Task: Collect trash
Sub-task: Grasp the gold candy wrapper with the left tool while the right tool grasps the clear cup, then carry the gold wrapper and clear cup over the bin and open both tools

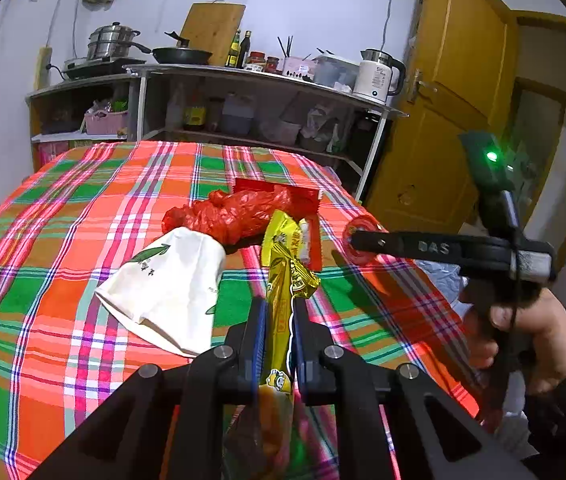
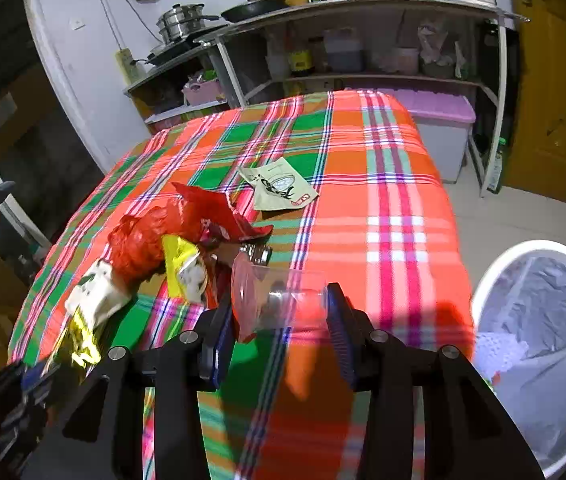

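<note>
So we've got two bits of trash in hand right now; the left gripper [image 1: 277, 316] is clamped on a long yellow snack wrapper [image 1: 283, 280], which runs between its fingers and sticks out ahead of the tips; the right gripper [image 2: 279, 312] is closed around a clear plastic cup [image 2: 283, 304] lying sideways between its pads, over the table edge.

Just ahead of the left gripper and a little to its left sits a squashed white paper cup [image 1: 167, 284]; beyond that, a crumpled red plastic bag [image 1: 227, 212] with a red wrapper [image 1: 279, 190] behind it, all bunched together. Further ahead of the right gripper, well apart from that pile, lies a pale green packet [image 2: 279, 188] flat on the plaid tablecloth [image 2: 395, 200].

The lined white bin [image 2: 543, 320] is off to the right gripper's right, beside the table; can't tell what's in it beyond the liner. So we'd call this early-to-middle: two pieces grabbed but not dropped yet, and at least four more still on the table.
</note>
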Demonstrator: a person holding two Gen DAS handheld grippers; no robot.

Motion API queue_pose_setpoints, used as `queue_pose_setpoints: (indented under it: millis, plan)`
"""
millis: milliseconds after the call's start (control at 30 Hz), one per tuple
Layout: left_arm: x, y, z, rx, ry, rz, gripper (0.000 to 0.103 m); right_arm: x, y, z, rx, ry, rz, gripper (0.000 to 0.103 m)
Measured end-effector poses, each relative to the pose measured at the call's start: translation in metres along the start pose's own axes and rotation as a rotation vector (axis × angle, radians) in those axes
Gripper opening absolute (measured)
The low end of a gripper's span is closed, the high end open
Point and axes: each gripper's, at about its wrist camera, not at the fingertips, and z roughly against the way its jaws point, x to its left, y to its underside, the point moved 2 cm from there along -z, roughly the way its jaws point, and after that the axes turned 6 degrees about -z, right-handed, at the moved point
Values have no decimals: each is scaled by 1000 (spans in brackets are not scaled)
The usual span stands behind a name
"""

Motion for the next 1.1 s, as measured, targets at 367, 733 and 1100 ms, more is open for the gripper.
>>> queue_pose_setpoints:
  millis: [367, 733, 1100]
  plan:
    - [-34, -9, 13, -8, 1, -24, 13, -2, 24, 69, -90, 27, 65, 43]
    - [-71, -17, 22, -9, 14, -49, 13, -12, 42, 121, -165, 40, 78, 43]
    - [-103, -26, 22, -6, 37, -79, 13, -30, 52, 148, -209, 67, 58, 43]
